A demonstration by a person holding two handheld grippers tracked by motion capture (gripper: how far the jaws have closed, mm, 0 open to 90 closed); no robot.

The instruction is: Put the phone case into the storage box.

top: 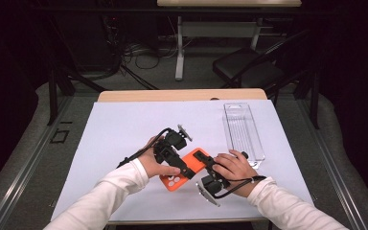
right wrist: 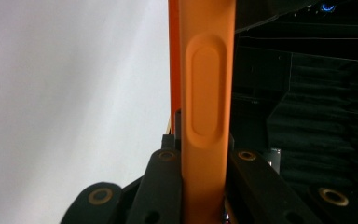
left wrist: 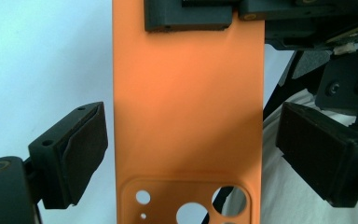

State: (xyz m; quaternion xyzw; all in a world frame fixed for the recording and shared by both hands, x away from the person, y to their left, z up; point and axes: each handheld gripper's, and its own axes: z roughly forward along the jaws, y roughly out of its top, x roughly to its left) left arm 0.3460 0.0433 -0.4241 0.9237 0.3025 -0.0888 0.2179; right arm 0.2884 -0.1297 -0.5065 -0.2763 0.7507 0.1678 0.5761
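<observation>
Between right gripper (right wrist: pixel 204 186) jaws: smooth orange case (right wrist: pixel 207 93) (rounded edge).

In the high view, at lower centre, the hands and grippers cover much of the orange phone case (top: pixel 184 173), leaving two patches showing. In the left gripper view its top and bottom run off the frame (the camera cutouts are cropped). The clear tray (top: pixel 242 132), at right in the high view, is too faint to tell if it holds anything.
</observation>
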